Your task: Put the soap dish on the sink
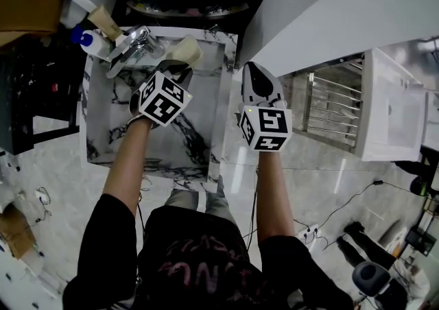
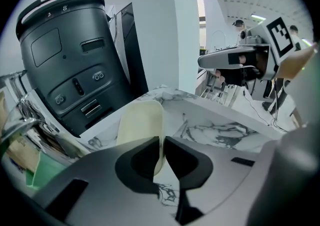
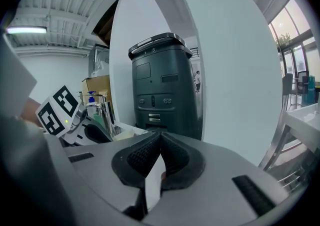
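A cream soap dish (image 1: 186,48) hangs over the back right corner of the marble sink (image 1: 223,96). My left gripper (image 1: 177,63) is shut on its near edge. In the left gripper view the dish (image 2: 140,125) tilts up from the jaws of the left gripper (image 2: 161,142), just above the marble rim (image 2: 220,120). My right gripper (image 1: 255,72) hovers over the sink's right rim. Its jaws meet in the right gripper view (image 3: 160,137), with nothing between them.
A chrome faucet (image 1: 134,44) and a blue-capped soap bottle (image 1: 88,40) stand at the sink's back left. A dark bin (image 2: 75,70) rises behind the sink, next to a white wall. A metal rack (image 1: 329,106) and a white cabinet (image 1: 391,106) are on the right.
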